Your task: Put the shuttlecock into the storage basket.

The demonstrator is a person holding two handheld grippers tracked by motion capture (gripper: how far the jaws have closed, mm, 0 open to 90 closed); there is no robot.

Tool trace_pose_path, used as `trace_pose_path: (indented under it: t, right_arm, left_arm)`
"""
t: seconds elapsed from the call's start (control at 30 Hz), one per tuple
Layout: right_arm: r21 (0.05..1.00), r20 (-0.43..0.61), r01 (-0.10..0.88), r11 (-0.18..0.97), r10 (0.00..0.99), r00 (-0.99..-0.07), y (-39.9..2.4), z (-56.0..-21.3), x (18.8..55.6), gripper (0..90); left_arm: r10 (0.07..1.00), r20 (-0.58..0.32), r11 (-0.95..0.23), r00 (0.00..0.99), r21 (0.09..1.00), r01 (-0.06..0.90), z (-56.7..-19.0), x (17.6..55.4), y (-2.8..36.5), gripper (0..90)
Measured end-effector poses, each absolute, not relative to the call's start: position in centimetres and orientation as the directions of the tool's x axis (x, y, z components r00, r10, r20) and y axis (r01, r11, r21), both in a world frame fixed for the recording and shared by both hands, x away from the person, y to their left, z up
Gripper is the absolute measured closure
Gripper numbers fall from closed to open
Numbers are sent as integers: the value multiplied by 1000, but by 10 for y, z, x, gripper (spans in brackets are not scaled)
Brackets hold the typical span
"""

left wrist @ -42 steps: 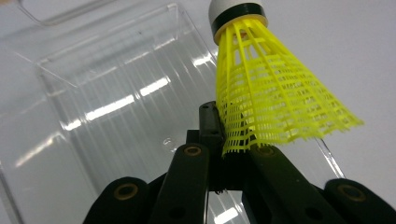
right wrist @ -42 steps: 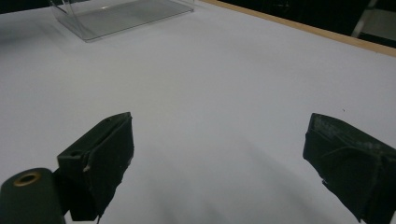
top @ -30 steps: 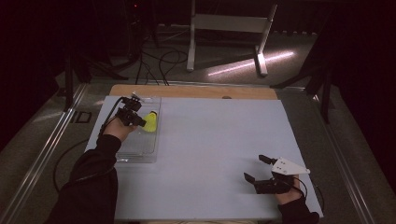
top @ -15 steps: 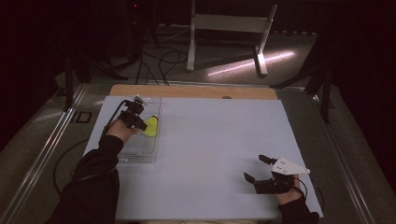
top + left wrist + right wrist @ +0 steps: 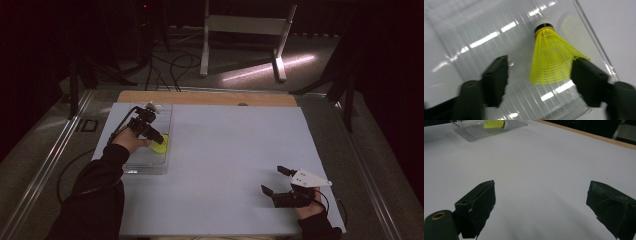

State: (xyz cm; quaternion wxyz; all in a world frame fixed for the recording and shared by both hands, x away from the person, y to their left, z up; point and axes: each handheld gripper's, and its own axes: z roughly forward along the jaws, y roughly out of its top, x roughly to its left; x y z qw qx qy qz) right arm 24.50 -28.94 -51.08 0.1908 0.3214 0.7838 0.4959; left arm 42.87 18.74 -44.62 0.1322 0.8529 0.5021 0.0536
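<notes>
In the high view the left gripper [image 5: 159,139] covered part of the yellow shuttlecock [image 5: 161,146], so contact there could not be told. In the left gripper view its jaws were motion-blurred and cut off at 6 o'clock. The clear tray [image 5: 474,131] ran off the right gripper view's edge at 11 o'clock.
</notes>
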Motion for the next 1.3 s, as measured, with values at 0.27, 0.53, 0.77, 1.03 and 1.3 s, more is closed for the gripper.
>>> trace_pose_path:
  t: [0.27,0.53,0.77,1.03,1.3]
  right_arm:
    - [900,18,314,302,695,-719,-289,-510,245,88]
    - [900,18,314,302,694,-720,-289,-511,245,88]
    - [900,18,315,303,695,-719,-290,-511,245,88]
    - [899,19,316,302,695,-719,-290,-511,246,88]
    - [901,19,315,299,696,-717,-290,-511,245,88]
  left_arm:
    - [862,-37,-469,505,318,824,-430,425,184,146]
    - [835,-58,-499,547,336,799,-422,423,180,14]
    - [810,-58,-527,583,361,769,-414,422,174,3]
    - [770,-86,-555,633,401,729,-406,418,164,3]
    - [730,-98,-576,676,444,687,-397,413,150,2]
